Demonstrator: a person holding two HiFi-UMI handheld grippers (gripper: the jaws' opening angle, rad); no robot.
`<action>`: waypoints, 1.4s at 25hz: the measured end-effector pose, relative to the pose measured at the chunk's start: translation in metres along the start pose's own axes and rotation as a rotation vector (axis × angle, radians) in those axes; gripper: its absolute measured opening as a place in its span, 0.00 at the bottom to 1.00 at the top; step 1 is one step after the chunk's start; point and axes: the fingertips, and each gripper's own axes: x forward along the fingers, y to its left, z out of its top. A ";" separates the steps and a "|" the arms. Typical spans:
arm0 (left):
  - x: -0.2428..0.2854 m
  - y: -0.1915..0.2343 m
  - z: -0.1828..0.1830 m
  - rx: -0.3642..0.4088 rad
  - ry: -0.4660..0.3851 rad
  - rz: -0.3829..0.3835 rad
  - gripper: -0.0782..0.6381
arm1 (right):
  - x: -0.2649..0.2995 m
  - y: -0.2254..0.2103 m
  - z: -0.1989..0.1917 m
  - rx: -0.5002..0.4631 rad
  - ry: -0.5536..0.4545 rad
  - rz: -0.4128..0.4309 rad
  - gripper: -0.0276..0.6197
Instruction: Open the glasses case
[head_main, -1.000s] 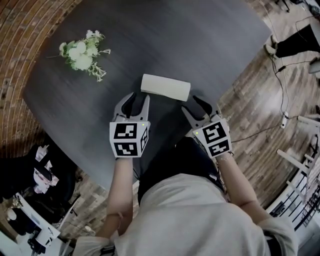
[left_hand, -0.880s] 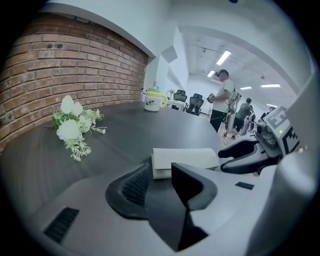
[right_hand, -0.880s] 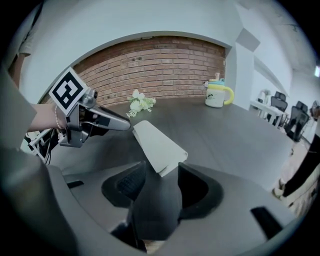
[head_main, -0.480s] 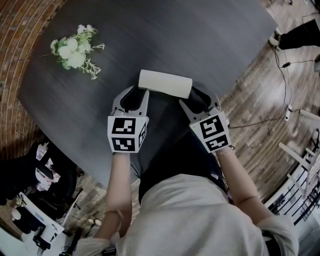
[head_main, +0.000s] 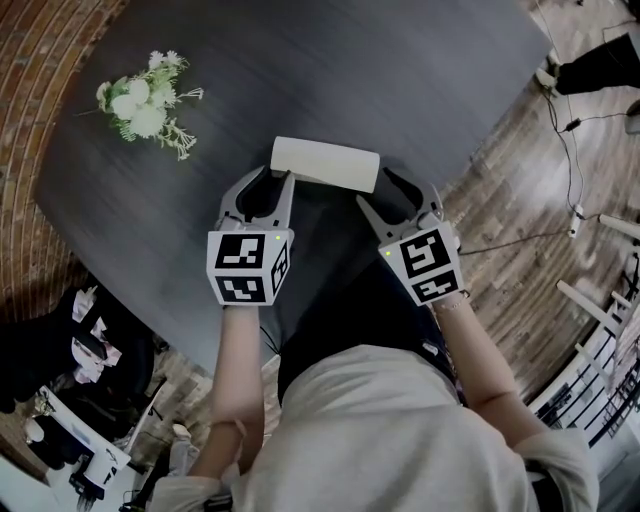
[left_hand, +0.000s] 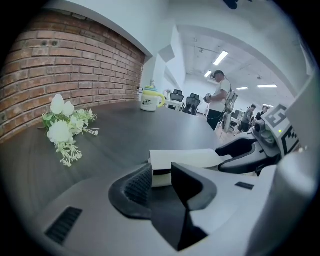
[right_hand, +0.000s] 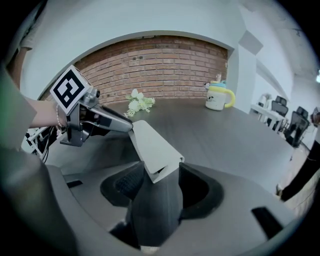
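The white glasses case (head_main: 325, 163) lies closed on the dark table (head_main: 400, 70), long side toward me. My left gripper (head_main: 274, 176) is at its left end. In the left gripper view that end of the case (left_hand: 161, 165) fills the narrow gap between the jaws, and I see no clear squeeze. My right gripper (head_main: 397, 190) is at the right end with its jaws spread wide. In the right gripper view a corner of the case (right_hand: 154, 150) pokes between them, leaving a gap to the right-hand jaw. The left gripper (right_hand: 117, 124) also appears there, at the far end.
A small bunch of white flowers (head_main: 145, 103) lies at the table's left, also in the left gripper view as flowers (left_hand: 62, 127). A white and yellow mug (right_hand: 218, 97) stands far back. The table's edge is close beside my right gripper. A person (left_hand: 218, 97) stands in the room behind.
Both grippers have edged forward, so the case's two ends now sit between their jaws. The right jaws have spread a little wider.
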 end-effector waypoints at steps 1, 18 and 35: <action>0.000 0.000 0.003 0.002 -0.007 0.000 0.29 | -0.002 -0.002 0.002 -0.003 -0.007 -0.004 0.39; 0.022 0.008 0.046 -0.035 -0.108 -0.016 0.29 | 0.002 -0.037 0.037 -0.222 -0.017 0.002 0.14; 0.023 0.018 0.006 -0.098 0.016 -0.050 0.29 | 0.035 -0.082 0.046 -0.132 -0.008 -0.056 0.11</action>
